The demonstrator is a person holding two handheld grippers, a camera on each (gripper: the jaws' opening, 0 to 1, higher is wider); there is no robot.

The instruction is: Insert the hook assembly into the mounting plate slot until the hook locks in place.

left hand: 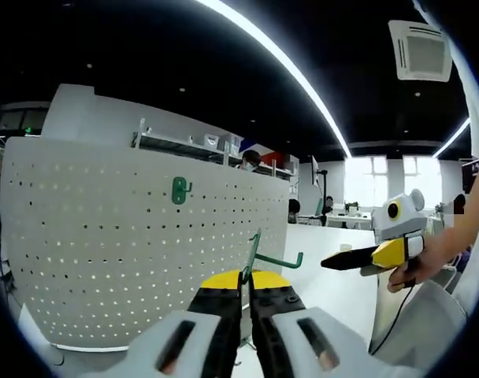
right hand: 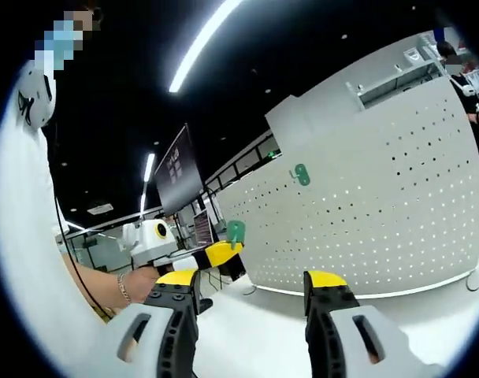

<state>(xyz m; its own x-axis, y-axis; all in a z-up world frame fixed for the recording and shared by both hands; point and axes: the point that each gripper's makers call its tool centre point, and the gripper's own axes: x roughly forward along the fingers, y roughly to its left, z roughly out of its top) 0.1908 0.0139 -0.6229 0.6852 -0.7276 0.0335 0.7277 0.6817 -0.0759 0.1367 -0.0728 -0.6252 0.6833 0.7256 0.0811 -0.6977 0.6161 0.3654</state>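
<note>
holding the thin green metal hook (left hand: 265,256) pinched between our closed jaws, the left gripper (left hand: 246,285) keeps it just in front of the white perforated mounting board (left hand: 137,236), with the hook's bent arm reaching off to the right and ending in a small upturned tip. we judge this hook to be light and stiff, a wire part that will not flex much but could swivel in a narrow pinch, so we think the flat upright backing strip is the right place to hold it, which is where our jaws appear to have it. a second small green hook (left hand: 180,190) already sits on the board, farther up and to the left.

in the right gripper view the same board (right hand: 381,213) stands to the far right, with that mounted green hook (right hand: 302,175) high on its left part. the right gripper (right hand: 254,293) has its yellow-tipped jaws spread wide with nothing between them, hovering over the white table (right hand: 247,331). we see the left gripper (right hand: 212,256) at the left of that view, carried by a hand (right hand: 133,285) with a bracelet at the wrist, its green hook (right hand: 235,231) poking up beyond the yellow tip.

in the left gripper view the right gripper (left hand: 373,256) comes in from the right, pointing leftward toward the hook, held by a hand (left hand: 417,272) with the forearm raised roughly level.
</note>
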